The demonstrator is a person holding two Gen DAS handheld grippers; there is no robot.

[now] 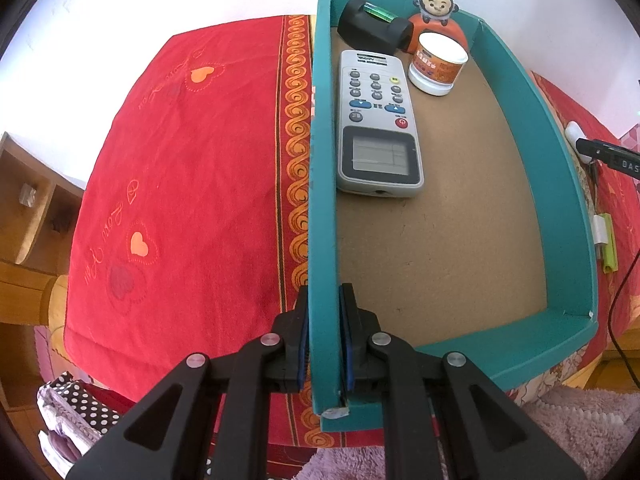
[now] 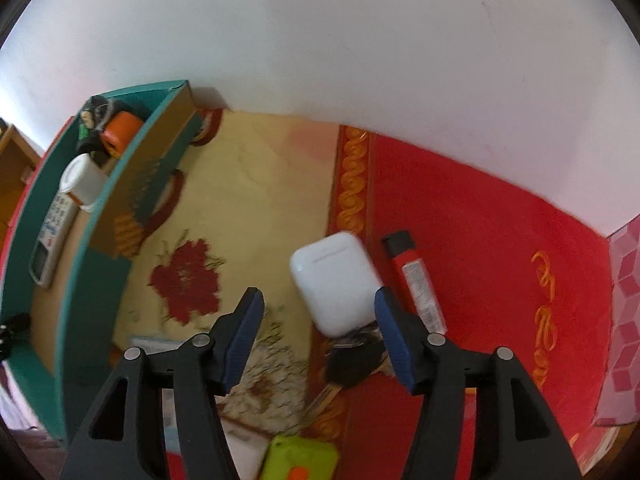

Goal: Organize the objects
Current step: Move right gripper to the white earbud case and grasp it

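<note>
My left gripper (image 1: 323, 296) is shut on the left wall of a teal cardboard box (image 1: 560, 184), one pad on each side near the box's near corner. In the box lie a grey remote (image 1: 376, 128), a white jar with an orange label (image 1: 438, 64), a black device (image 1: 372, 26) and a monkey toy (image 1: 436, 4). My right gripper (image 2: 318, 300) stands open over a white earbuds case (image 2: 336, 280) that lies between its fingers, close to the right one, with no pad pressing on it. A bunch of keys (image 2: 352, 360) sits just below the case.
A red tube with a black cap (image 2: 416, 276) lies right of the case. A lime-green object (image 2: 300, 460) is at the near edge. The teal box (image 2: 92, 264) stands to the left on the patterned cloth. A white wall is behind; wooden shelves (image 1: 28, 208) are far left.
</note>
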